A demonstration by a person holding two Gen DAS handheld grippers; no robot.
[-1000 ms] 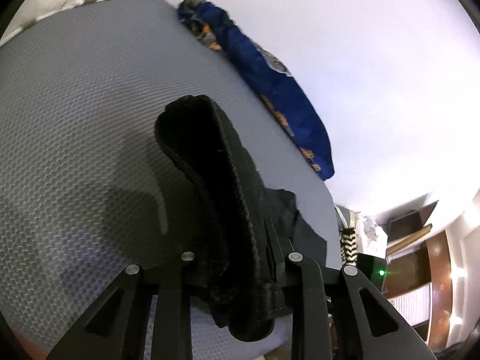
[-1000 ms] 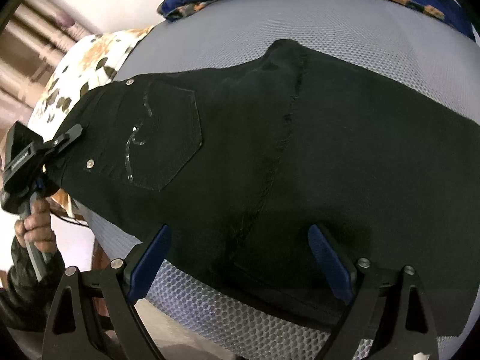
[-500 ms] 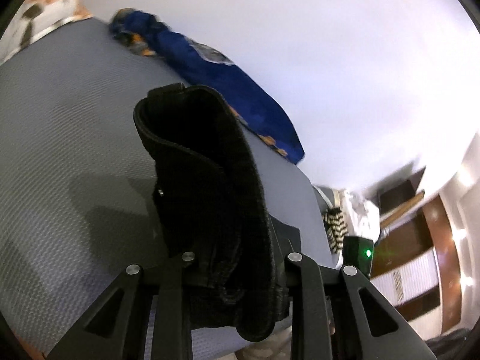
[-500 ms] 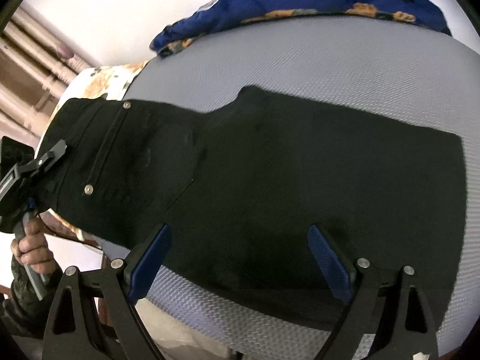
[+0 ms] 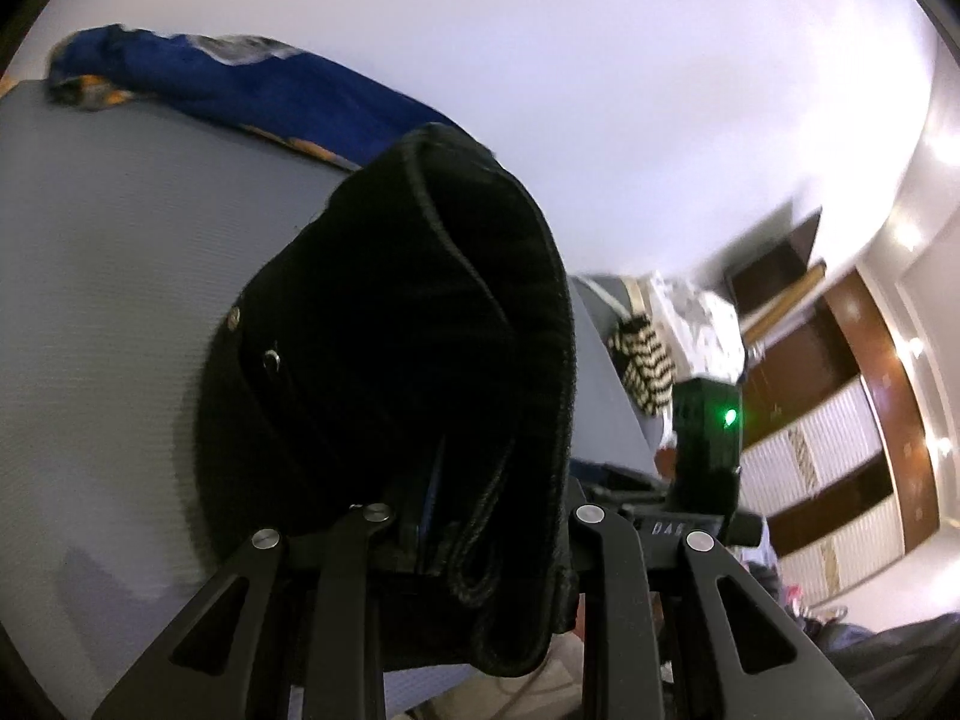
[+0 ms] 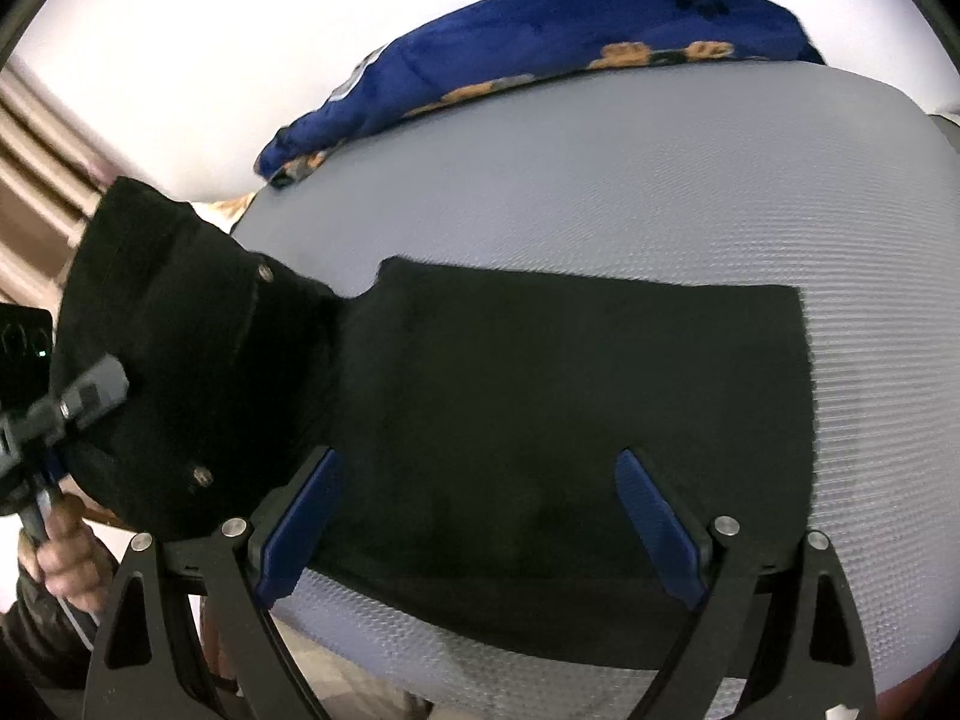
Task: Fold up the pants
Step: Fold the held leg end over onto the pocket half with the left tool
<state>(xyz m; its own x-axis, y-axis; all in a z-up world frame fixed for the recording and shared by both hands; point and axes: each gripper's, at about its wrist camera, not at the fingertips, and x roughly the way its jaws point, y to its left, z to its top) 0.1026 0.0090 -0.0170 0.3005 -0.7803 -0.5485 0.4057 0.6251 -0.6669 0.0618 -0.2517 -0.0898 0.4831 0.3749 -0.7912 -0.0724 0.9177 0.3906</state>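
Note:
The black pants [image 6: 540, 396] lie on the grey mesh surface [image 6: 660, 180], legs flat to the right. Their waist end [image 6: 180, 372] with metal rivets is lifted at the left. My left gripper [image 5: 474, 540] is shut on the waistband [image 5: 432, 312], which bulges up in front of its camera and hides the fingertips. It also shows in the right wrist view [image 6: 84, 402], held by a hand. My right gripper [image 6: 480, 516] is open, its blue pads [image 6: 300, 516] spread above the pants near the front edge, holding nothing.
A blue cloth with orange print [image 6: 540, 60] lies along the far edge of the surface, against a white wall; it also shows in the left wrist view [image 5: 240, 96]. A striped item [image 5: 645, 360], wooden cabinets [image 5: 840, 420] and the other gripper's body with a green light [image 5: 708, 438] stand beyond the surface.
My left gripper has lifted the waist end and carried it rightward over the pants, so the back pocket is now folded out of sight. My right gripper stayed open and drew back slightly.

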